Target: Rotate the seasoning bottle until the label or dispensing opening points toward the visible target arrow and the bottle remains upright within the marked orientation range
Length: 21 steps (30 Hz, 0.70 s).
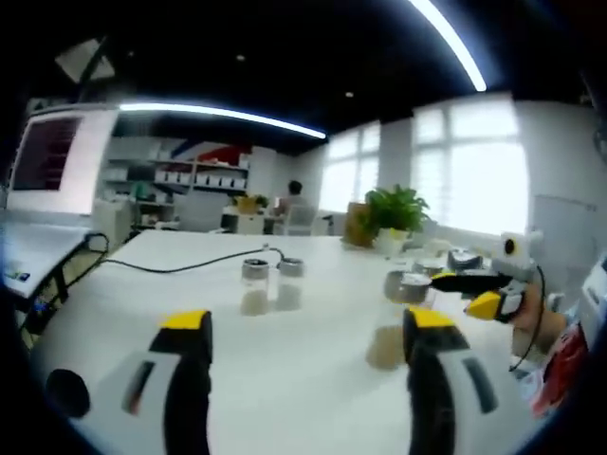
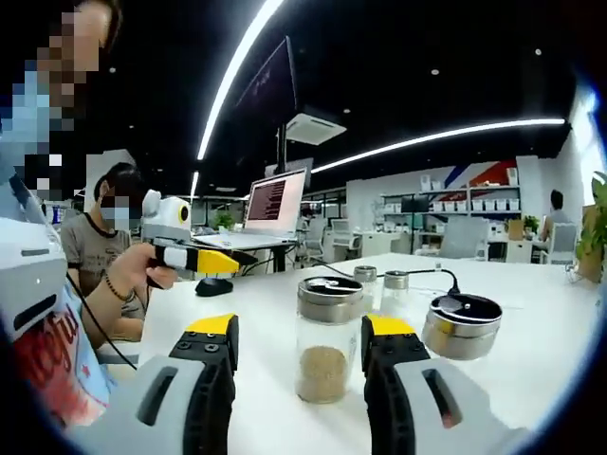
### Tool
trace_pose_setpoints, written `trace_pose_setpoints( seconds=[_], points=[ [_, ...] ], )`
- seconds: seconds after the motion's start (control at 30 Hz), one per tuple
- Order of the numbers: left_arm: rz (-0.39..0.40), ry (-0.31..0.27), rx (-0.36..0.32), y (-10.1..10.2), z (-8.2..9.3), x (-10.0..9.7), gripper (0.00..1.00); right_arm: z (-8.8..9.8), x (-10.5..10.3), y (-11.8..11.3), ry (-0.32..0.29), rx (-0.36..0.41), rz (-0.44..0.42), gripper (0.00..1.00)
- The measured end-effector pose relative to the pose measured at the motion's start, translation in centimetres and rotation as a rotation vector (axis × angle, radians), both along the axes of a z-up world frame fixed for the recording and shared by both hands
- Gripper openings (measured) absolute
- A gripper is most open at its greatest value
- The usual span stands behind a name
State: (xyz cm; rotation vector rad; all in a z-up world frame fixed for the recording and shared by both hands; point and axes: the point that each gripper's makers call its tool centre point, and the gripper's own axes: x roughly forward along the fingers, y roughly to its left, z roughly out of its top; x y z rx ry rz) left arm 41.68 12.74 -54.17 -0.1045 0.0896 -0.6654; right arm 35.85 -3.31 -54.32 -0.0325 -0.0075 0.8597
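Bottle: seasoning bottle (image 2: 328,339) stands upright on the white tabletop (image 2: 531,351), right between the yellow-tipped jaws of my right hand-held gripper (image 2: 299,343); clear glass, metal cap, brown seasoning in the bottom.
Contact: I cannot tell whether the jaws touch the glass.
Neighbours: a squat metal-lidded jar (image 2: 462,325) sits just beside the bottle; two small jars (image 1: 270,269) stand further back near a black cable (image 1: 180,266).
Surroundings: a black mouse (image 2: 214,285), an open laptop (image 2: 275,204) and a potted plant (image 1: 395,214) lie well apart from the bottle.
Left side: my left hand-held gripper (image 1: 308,343) hangs over bare tabletop, jaws wide, holding nothing.
Right side: jaws spread about the bottle's width.
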Motion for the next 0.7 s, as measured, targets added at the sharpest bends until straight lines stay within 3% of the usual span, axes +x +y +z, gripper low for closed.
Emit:
trace_pose_setpoints(
  seconds=[0.1, 0.17, 0.23, 0.3, 0.37, 0.43, 0.5, 0.6, 0.7],
  points=[
    [-0.012, 0.001, 0.022, -1.2, -0.3, -0.3, 0.97, 1.1, 0.2, -1.7, -0.026, -0.010, -0.040, 0.51],
    [-0.059, 0.034, 0.036, -2.5, -1.1, -0.8, 0.93, 1.7, 0.5, -3.0, -0.039, -0.024, -0.073, 0.50],
    [-0.093, 0.032, 0.028, -3.8, -1.4, -1.1, 0.91, 2.7, 0.5, -4.2, -0.058, -0.022, -0.101, 0.50],
    [-0.122, -0.003, 0.039, -5.3, -1.4, -1.0, 0.92, 3.4, 0.5, -5.3, -0.078, -0.017, -0.134, 0.50],
    [-0.150, -0.069, 0.003, -7.1, -0.3, -0.5, 0.92, 3.7, 0.5, -6.1, -0.087, -0.017, -0.157, 0.48],
    [-0.180, -0.101, 0.005, -8.5, -0.3, -0.7, 0.91, 4.5, 1.0, -7.6, -0.137, -0.006, -0.239, 0.43],
    [-0.190, -0.114, 0.016, -9.4, -0.6, -0.9, 0.91, 4.4, 1.2, -8.5, -0.151, -0.043, -0.278, 0.41],
    [-0.184, -0.131, 0.035, -10.5, -0.9, -0.6, 0.91, 4.6, 1.3, -9.1, -0.147, -0.004, -0.282, 0.41],
    [-0.188, -0.107, 0.036, -11.8, -1.5, -0.2, 0.87, 4.3, 1.5, -9.6, -0.133, 0.005, -0.304, 0.43]
  ],
)
